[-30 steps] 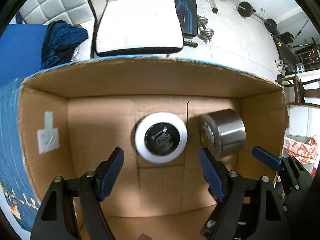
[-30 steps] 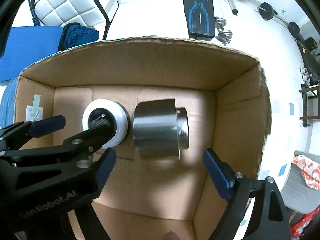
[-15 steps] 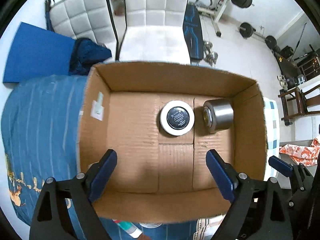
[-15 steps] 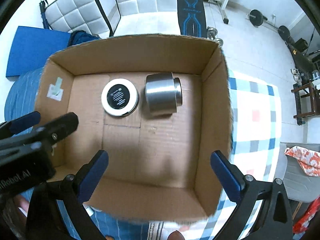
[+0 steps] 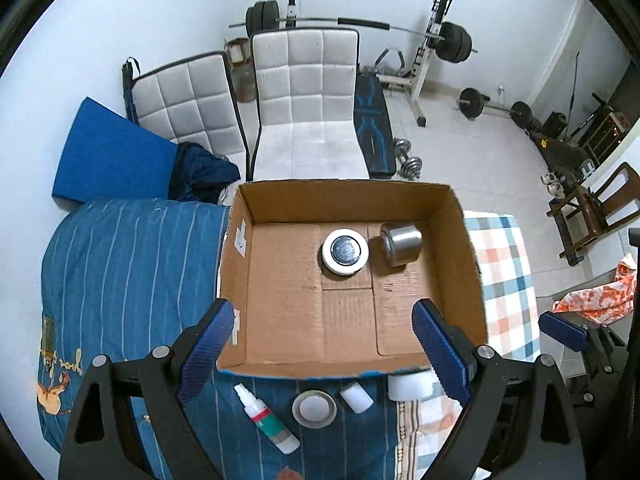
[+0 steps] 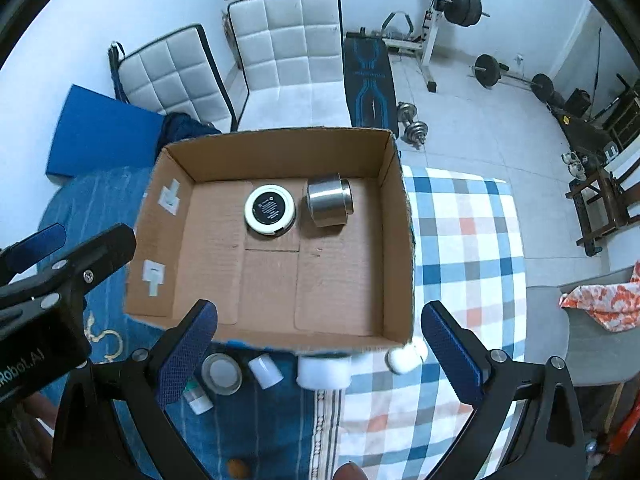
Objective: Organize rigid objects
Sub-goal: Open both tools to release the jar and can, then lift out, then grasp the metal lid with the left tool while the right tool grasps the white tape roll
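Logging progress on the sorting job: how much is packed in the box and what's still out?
Done: white-rimmed jar and steel canister lie inside the cardboard box. In hand: nothing; left gripper and right gripper are open. Left: spray bottle, round tin, white containers.

White-rimmed jar (image 5: 345, 251) upright beside tipped steel canister (image 5: 401, 239), perhaps touching

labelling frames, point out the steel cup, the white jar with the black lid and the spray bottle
steel cup (image 6: 329, 205), right wrist view, on its curved side.
white jar with black lid (image 5: 345, 251), left wrist view, on the lid's centre.
spray bottle (image 5: 267, 418), left wrist view, on its body.
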Available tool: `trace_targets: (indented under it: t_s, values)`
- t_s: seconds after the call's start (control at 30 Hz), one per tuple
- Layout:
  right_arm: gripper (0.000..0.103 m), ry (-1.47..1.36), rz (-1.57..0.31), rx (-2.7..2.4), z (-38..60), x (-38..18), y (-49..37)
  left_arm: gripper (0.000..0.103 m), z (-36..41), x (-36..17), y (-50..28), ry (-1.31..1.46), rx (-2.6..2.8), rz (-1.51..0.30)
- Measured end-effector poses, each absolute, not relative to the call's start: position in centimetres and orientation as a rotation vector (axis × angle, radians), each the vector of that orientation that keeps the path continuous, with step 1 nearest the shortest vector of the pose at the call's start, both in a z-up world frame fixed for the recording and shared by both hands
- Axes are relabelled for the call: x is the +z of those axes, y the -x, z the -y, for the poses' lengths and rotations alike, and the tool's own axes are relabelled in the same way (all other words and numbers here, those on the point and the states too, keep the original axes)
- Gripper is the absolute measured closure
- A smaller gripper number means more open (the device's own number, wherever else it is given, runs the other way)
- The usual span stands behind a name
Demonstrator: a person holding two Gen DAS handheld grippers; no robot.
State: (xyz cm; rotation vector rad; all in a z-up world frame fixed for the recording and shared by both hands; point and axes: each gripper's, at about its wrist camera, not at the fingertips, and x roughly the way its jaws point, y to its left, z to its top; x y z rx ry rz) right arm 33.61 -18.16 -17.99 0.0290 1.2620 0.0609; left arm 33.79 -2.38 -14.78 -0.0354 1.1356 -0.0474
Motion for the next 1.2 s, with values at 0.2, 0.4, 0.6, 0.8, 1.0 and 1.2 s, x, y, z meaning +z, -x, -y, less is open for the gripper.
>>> trace_targets:
  t_s: [0.2, 0.4, 0.6, 0.8, 1.0, 1.2]
  values:
    - [0.0, -0.063, -1.212, 0.088, 19.0, -15.5, -30.5, 0.012, 3.4, -12.5, -31.0, 0.028, -0.043, -1.095]
    - [0.0, -0.14, -1.227, 0.13, 21.6, -15.3, -28.0, 0.012, 3.8, -13.9, -28.9, 0.046, -0.004, -1.15]
    - [0.0, -0.118, -1.335, 0.036, 27.0, -21.2, -27.1, 0.012, 2.6, -21.5, -27.5, 0.037, 0.087, -1.313]
    - [0.0, -0.147, -1.488, -0.018, 30.6, -29.7, -27.4, 0.012, 2.2, -29.9, -26.7, 0.09, 0.134, -1.479]
    - [0.0, -0.292, -1.524, 0.104, 27.9, -33.9, -27.5, 0.012, 2.6, -35.0, -26.7, 0.093, 0.167, -1.572]
    - [0.002, -0.35, -1.579, 0.119, 24.0, -38.2, -28.8, 0.012, 2.0, -36.5, -26.9, 0.095, 0.199, -1.59]
